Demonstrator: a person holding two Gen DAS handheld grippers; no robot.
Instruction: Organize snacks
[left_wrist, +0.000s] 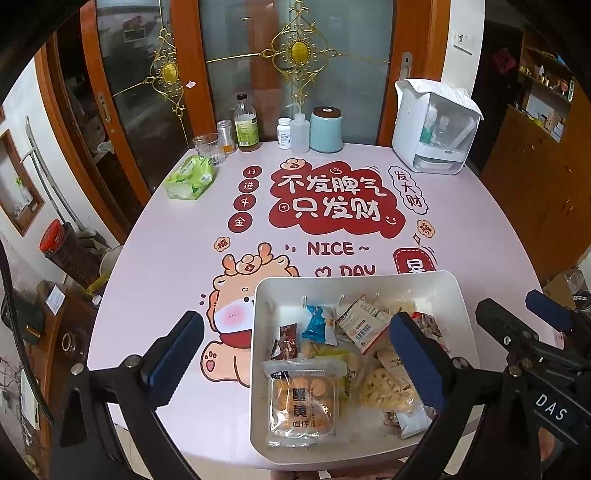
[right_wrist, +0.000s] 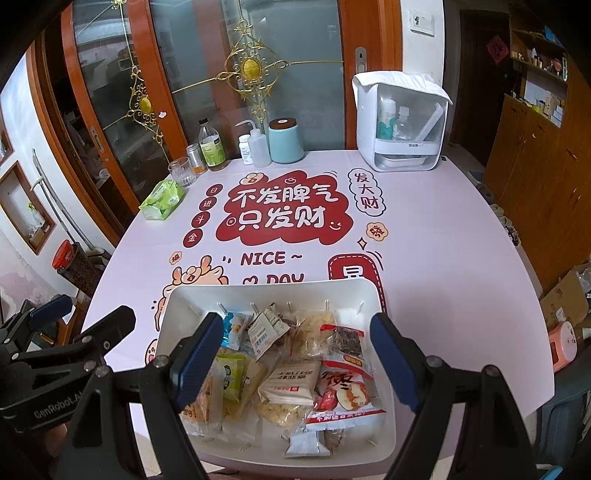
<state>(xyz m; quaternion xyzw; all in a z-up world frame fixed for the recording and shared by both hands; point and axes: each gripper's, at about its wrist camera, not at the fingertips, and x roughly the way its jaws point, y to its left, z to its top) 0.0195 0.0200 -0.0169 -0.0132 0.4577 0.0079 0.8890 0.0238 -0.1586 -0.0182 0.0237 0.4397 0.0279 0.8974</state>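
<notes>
Both grippers, left gripper (left_wrist: 295, 354) and right gripper (right_wrist: 295, 363), hover with fingers wide and empty above the white rectangular plastic bin (right_wrist: 184, 295) of wrapped snacks; I would single out one top packet, such as the red-and-white apple-print packet (right_wrist: 345, 395), and pinch its edge.

We see a pink tablecloth (right_wrist: 443, 229) w/ red Chinese lettering, "NICE DAY" and a cartoon dragon (left_wrist: 236, 317). At its far edge, left to right: a green tissue pack (right_wrist: 162, 199), a ribbed glass (right_wrist: 182, 171), a small spice jar (right_wrist: 195, 158), a bottle w/ green label (right_wrist: 212, 146), a white pill bottle (right_wrist: 245, 148), a squeeze bottle (right_wrist: 259, 147), a teal canister (right_wrist: 285, 142) and a white dispenser box (right_wrist: 400, 122) holding 2 bottles. Behind stand wood-framed glass doors (right_wrist: 207, 74) w/ gold ornaments. A red-lidded jar (left_wrist: 68, 254) sits off-table, left.
</notes>
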